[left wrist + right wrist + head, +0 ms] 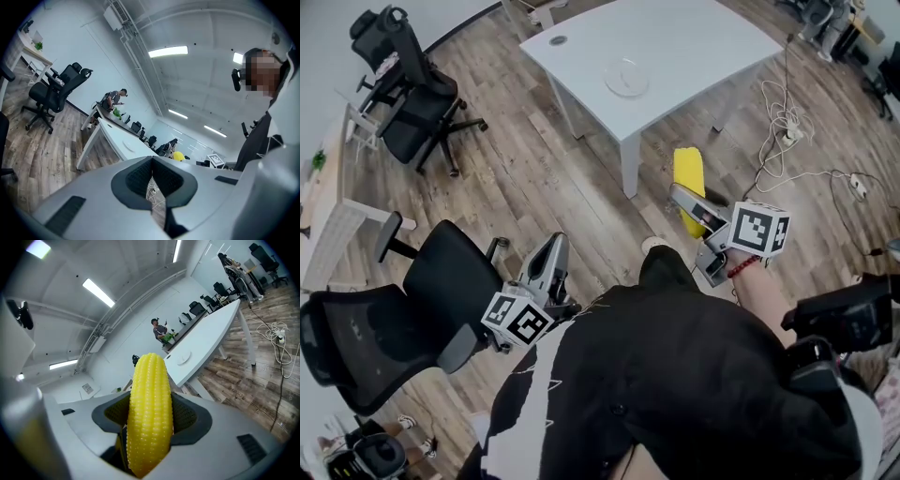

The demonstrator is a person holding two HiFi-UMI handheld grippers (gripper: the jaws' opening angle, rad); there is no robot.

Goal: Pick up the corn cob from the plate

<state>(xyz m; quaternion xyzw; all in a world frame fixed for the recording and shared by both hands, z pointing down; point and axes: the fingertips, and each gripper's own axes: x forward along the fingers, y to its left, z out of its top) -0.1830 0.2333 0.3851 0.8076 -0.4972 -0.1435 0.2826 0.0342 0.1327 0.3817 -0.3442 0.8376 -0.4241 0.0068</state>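
Corn cob (150,418) stands clamped between the jaws of the right gripper (684,199). In the right gripper view the dark ribbed pads press on both its sides, and its rounded yellow tip rises well past them. In the head view it shows as a yellow shape just right of centre, above the floor and well apart from the plate (626,77). The left gripper (152,180) hangs at the lower left of the head view. Its jaws meet at the tips with nothing between them, and only a thin slit shows floor behind.

Print is limited to the square black-and-white marker patterns on the right gripper's cube (759,230) and the left gripper's cube (517,319). No letters can be read anywhere.

A red band (742,267) circles the wrist beside the right cube, and the person's dark top (675,375) with white streaks fills the bottom of the head view.

Grey-brown wooden planks form the floor (534,178). The white table (703,42) stands at the top centre of the head view, with the round pale plate lying flat on it. White cables (783,117) trail over the floor at the upper right. One black office chair (412,94) stands at the upper left and another (441,281) at the lower left.

Both gripper views show white walls, strip lights (98,292) on a pale ceiling, more chairs along the tables, and a distant standing person (161,330).
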